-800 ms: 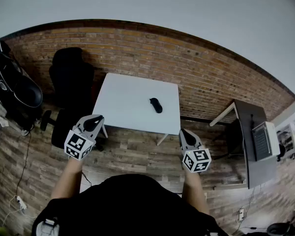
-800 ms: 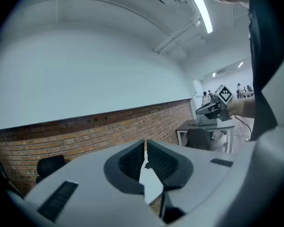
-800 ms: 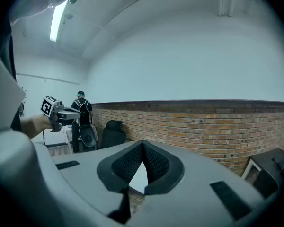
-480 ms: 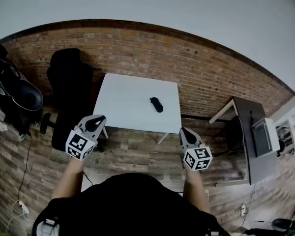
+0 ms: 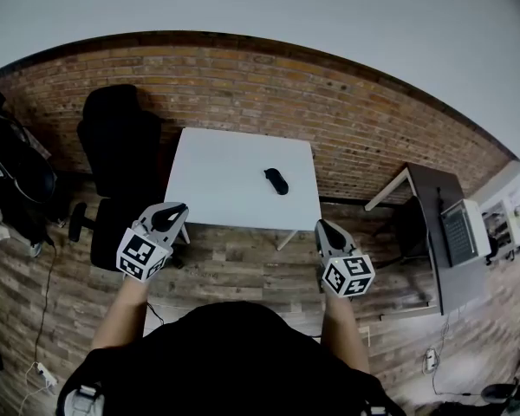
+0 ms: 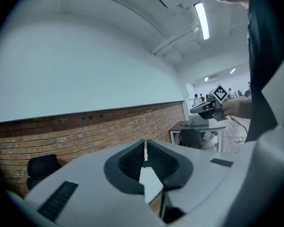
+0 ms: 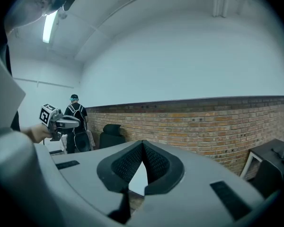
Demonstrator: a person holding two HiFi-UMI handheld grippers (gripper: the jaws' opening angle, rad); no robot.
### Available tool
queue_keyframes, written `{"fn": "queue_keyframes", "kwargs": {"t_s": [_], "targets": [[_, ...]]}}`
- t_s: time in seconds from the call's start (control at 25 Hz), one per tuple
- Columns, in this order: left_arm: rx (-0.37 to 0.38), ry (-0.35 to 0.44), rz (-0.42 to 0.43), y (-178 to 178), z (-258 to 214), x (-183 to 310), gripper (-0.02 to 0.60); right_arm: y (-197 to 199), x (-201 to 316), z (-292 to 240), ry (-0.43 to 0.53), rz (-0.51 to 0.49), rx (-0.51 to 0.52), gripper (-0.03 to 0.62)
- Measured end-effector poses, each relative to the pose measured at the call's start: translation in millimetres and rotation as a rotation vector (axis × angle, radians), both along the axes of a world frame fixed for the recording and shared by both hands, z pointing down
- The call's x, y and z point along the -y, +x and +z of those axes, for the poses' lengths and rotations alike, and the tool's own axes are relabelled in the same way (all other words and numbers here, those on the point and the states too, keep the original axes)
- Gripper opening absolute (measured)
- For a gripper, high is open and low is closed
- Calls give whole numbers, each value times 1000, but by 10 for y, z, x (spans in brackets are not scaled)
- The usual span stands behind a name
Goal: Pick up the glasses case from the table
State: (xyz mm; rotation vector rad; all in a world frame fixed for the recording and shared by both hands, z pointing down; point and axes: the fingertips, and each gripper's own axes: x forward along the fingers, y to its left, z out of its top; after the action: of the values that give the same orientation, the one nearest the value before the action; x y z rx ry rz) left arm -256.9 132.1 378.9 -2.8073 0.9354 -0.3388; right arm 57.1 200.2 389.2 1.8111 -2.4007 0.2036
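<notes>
Head view puts the glasses case (image 5: 276, 181) on the bench's (image 5: 217, 189) right half, lengthwise away from me, ahead of my closed, empty tongs, nearer the right tongs (image 5: 328, 231) than the left tongs (image 5: 165, 217).

Both bare forearms, left (image 5: 120, 317) and right (image 5: 344, 329), stick out in front of the torso, roughly parallel and well apart. The left grey plastic two-jaw gripper (image 5: 166, 211) sits a touch further forward than the right grey plastic two-jaw gripper (image 5: 324, 229). Both are aimed ahead and tipped slightly down, with their black-and-white marker cubes facing up at the camera. In the gripper views the right jaws are closed tip to tip, the left ones show just a hairline slit, and nothing's between either pair.
</notes>
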Motion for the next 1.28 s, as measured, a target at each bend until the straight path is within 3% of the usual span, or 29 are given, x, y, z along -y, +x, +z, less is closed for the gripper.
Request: {"fn": "queue_keyframes", "kwargs": {"t_s": [0.56,1.28], "targets": [[-7,-14,39,-101,25,51,25,-159,-59,43,-35,27,14,14],[40,-26,23,51,76,239,25,208,176,34,-13,58,87,14]]}}
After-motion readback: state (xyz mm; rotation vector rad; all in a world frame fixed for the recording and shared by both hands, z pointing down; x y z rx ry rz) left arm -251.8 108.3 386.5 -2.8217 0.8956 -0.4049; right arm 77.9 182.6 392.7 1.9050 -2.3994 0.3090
